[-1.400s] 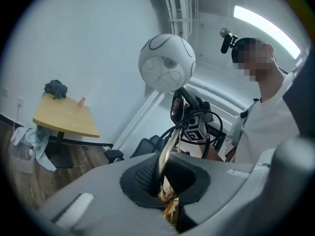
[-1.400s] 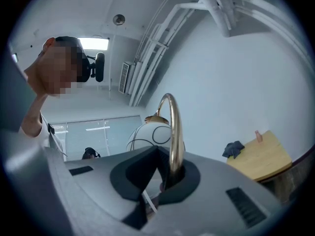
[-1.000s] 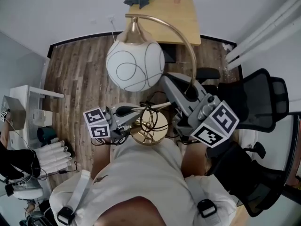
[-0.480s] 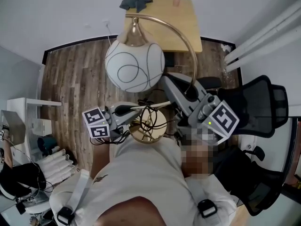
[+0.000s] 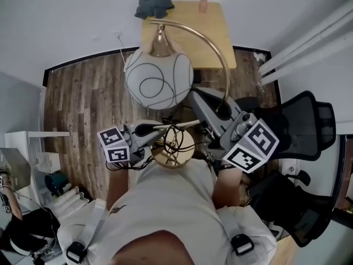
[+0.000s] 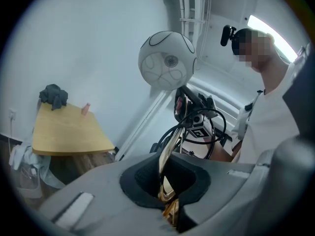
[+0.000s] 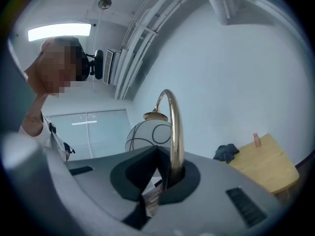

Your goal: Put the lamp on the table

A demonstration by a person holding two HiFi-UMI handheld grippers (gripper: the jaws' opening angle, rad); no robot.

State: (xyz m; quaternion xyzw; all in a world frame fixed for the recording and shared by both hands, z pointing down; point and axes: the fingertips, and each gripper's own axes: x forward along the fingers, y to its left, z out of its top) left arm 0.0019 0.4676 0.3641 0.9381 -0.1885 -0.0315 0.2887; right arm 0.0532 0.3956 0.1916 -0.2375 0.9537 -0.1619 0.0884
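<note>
The left tool (image 6: 170,203) has its jaws pressed together on the thin brass edge of the base (image 5: 175,149) of the lamp (image 5: 160,79). The edge runs up out of the dark notch between them. The right tool (image 7: 165,178) is clamped round the brass stem (image 7: 176,132), which stands in the notch between its jaws and rises straight ahead of it. Between the two tools the lamp is carried clear of the floor (image 5: 88,98), the base close in front of the person's chest.

Just past the left tool's tip, a black cord (image 5: 172,136) loops over the base. Beyond the right tool the stem arches over, and the white globe shade (image 6: 166,60), marked with dark curved lines, hangs ahead of both tools.

To the right of the right tool is a black office chair (image 5: 300,123). Farther ahead, well apart from both tools, a wooden tabletop (image 5: 190,29) stands against the wall. A dark cloth (image 5: 153,4) and a small pink bottle (image 5: 203,3) lie at its far edge.
</note>
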